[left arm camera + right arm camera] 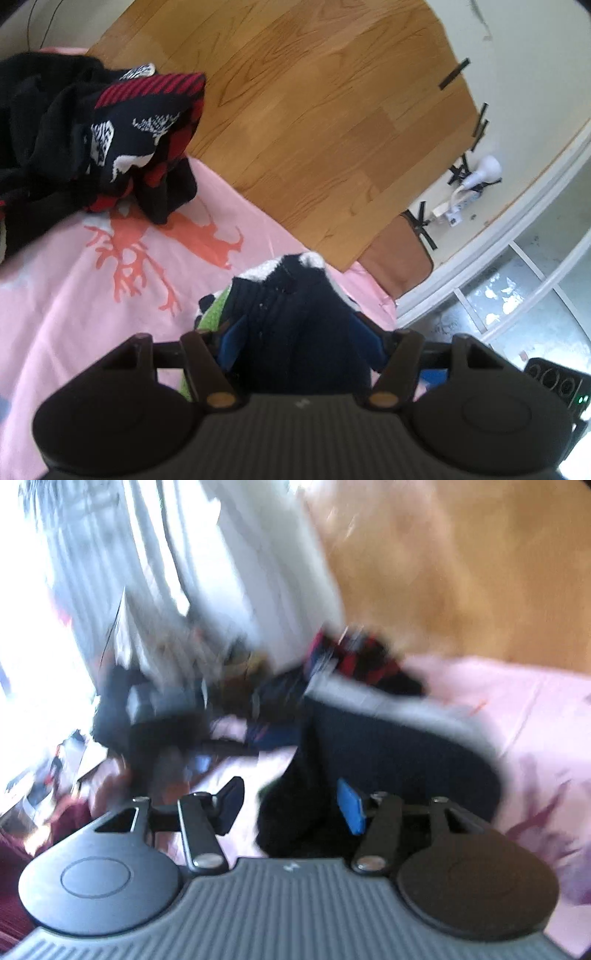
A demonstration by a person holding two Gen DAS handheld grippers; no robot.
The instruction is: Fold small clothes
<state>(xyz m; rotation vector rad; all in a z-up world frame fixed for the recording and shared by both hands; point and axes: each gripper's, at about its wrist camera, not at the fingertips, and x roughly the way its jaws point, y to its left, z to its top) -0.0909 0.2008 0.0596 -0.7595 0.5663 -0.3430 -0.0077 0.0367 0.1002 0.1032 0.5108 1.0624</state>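
Observation:
In the left wrist view my left gripper (301,343) has its blue pads closed around a dark navy sock (295,317) with white trim, bunched up between the fingers over a green piece of cloth (212,317). A pile of black, red and white patterned clothes (96,140) lies at the far left on the pink sheet (92,295). The right wrist view is blurred by motion. My right gripper (291,808) stands open, and a dark navy sock with a grey band (388,746) lies between and beyond its fingers on the pink sheet (535,720).
The pink sheet carries an orange deer print (147,251). Wooden floor (314,110) lies beyond the sheet's edge, with a white wall, a power strip and cables (461,199) at the right. A blurred heap of dark clothes and objects (184,709) lies ahead in the right wrist view.

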